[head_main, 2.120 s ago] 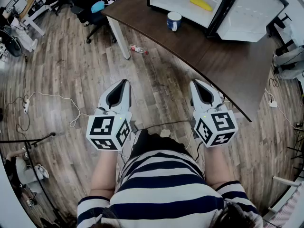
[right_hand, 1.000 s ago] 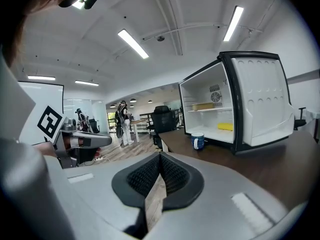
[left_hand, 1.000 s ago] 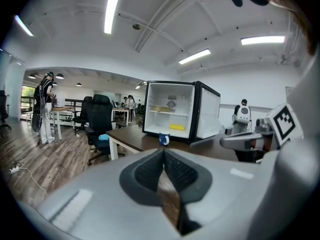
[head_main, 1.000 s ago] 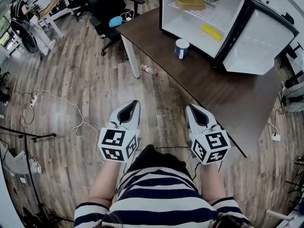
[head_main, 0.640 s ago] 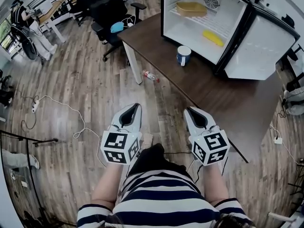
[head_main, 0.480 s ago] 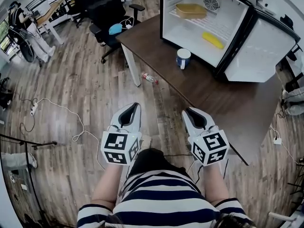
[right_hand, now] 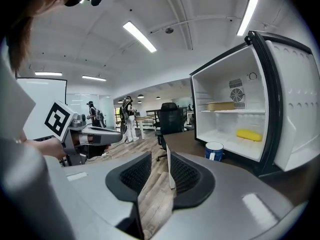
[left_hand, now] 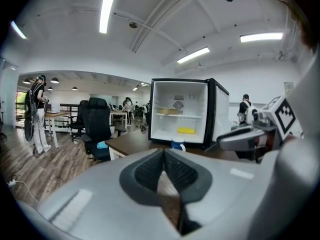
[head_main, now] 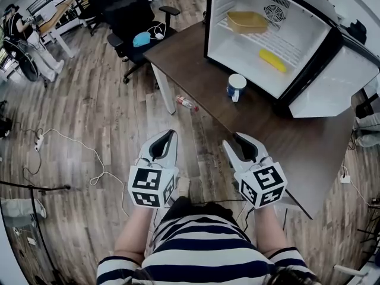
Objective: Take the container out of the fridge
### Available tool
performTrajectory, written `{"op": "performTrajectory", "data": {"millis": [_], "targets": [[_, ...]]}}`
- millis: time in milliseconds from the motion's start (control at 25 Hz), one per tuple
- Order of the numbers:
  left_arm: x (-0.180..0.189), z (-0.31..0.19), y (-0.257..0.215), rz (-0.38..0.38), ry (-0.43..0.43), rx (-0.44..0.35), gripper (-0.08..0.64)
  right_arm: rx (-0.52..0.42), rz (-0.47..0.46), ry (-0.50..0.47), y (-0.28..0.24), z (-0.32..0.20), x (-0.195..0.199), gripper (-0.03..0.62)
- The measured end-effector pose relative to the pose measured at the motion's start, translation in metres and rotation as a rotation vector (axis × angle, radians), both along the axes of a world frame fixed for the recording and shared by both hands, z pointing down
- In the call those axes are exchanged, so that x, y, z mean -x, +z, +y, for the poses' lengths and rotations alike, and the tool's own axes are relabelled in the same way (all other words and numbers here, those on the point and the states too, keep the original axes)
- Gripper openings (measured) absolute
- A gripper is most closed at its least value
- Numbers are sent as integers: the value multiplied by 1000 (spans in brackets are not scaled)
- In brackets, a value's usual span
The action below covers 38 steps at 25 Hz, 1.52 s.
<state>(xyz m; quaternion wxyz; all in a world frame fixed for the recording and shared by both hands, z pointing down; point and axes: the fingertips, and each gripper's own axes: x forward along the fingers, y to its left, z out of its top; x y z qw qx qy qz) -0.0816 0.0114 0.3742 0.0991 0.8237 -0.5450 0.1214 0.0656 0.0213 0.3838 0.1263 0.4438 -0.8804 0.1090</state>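
Note:
The tan shallow container (head_main: 246, 21) (left_hand: 169, 111) (right_hand: 223, 106) lies on the upper shelf of the small fridge (head_main: 228, 25), which stands on the dark table (head_main: 190, 58) with its door (head_main: 335, 82) swung wide. Both grippers hang low over the wooden floor, well short of the table. My left gripper (head_main: 168, 134) (left_hand: 163, 154) is shut and empty. The jaws of my right gripper (head_main: 233, 140) (right_hand: 159, 159) are opening, with a narrow gap and nothing between them.
A yellow object (head_main: 272, 60) lies on the fridge's lower shelf. A blue-and-white mug (head_main: 236, 86) stands on the table before the fridge. A black office chair (head_main: 127, 16), a plastic bottle (head_main: 185, 104) and cables (head_main: 71, 153) are on the floor at left.
The head view has tilted up, so more of the fridge's inside shows. My right gripper's jaws have parted a little. Both grippers stay at about the same place.

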Motion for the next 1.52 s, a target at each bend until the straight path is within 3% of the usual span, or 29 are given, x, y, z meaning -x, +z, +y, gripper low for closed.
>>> {"op": "performTrajectory", "data": {"millis": [840,1160,1520], "targets": [[64,-124,-2,4,116,-6,0,-56,87,72,-28,-136,64,133],[59,-152,-4,0,145,-19,0,-125,147,106,-53,-181,48,141],[37,-186,-14,3,117,-41,0,-206,257,109,-79,-243,8,152]]}}
